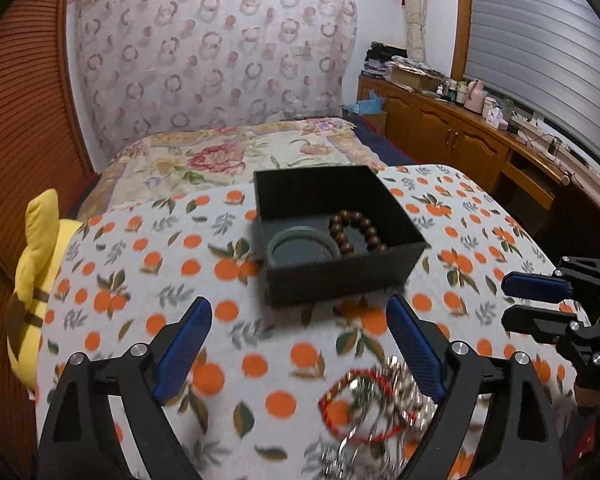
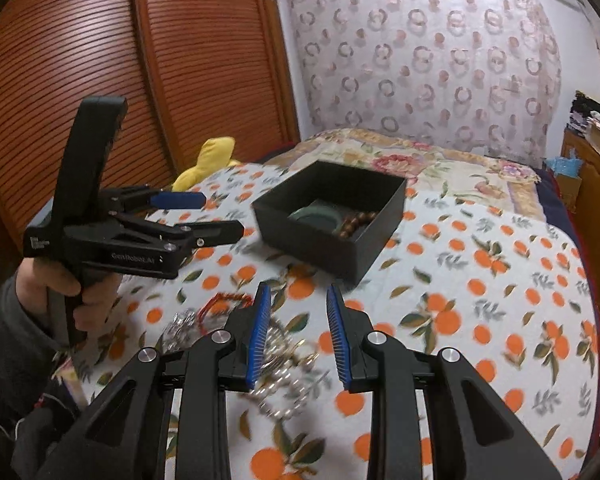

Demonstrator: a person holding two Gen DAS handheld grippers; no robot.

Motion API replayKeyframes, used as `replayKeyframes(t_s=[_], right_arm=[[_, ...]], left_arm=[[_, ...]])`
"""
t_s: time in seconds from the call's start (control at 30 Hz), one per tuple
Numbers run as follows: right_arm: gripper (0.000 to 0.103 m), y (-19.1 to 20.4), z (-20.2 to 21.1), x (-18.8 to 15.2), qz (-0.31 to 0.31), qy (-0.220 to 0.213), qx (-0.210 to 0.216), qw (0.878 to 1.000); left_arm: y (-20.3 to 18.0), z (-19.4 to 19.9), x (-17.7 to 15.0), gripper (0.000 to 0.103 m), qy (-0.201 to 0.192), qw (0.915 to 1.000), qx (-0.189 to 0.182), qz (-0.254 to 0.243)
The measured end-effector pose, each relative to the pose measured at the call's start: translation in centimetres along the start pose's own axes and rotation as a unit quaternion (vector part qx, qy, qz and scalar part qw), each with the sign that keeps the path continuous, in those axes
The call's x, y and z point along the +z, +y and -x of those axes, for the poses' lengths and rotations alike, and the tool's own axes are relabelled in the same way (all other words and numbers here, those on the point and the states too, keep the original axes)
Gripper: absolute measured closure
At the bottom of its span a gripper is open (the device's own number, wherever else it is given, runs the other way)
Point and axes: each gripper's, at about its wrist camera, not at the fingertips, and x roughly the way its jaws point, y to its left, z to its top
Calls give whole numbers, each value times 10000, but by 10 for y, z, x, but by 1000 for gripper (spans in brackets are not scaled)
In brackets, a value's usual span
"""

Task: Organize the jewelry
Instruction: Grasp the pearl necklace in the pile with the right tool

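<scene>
At the far left of the left wrist view a yellow plush toy [image 1: 36,280] lies at the edge of the orange-print cloth [image 1: 148,264]. The left gripper [image 1: 300,344] stands spread wide, nothing between its blue pads. Above it, mid-frame, the black box [image 1: 336,236] holds a green bangle [image 1: 300,246] and a brown bead bracelet [image 1: 358,232]. Lower right of centre, a blurred jewelry pile [image 1: 376,404] lies on the cloth. In the right wrist view, the right gripper [image 2: 296,336] is partly open, empty.
</scene>
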Motion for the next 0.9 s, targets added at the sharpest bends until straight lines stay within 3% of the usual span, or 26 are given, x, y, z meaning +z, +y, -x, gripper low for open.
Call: replayKeyframes(t_s=[0.37,0.77,0.9], right_arm=[[72,11,-30,-21,136,601,54,9981],[72,12,-48,-20,104,841,79,9964],[87,15,-46,-18,197,781,56,9967]], left_arm=[[3,14,-45,17,137,9996,-85,219],[2,19,-55,17,134,9994,-179,275],[3,20,-55,17,127,9993,-179,314]])
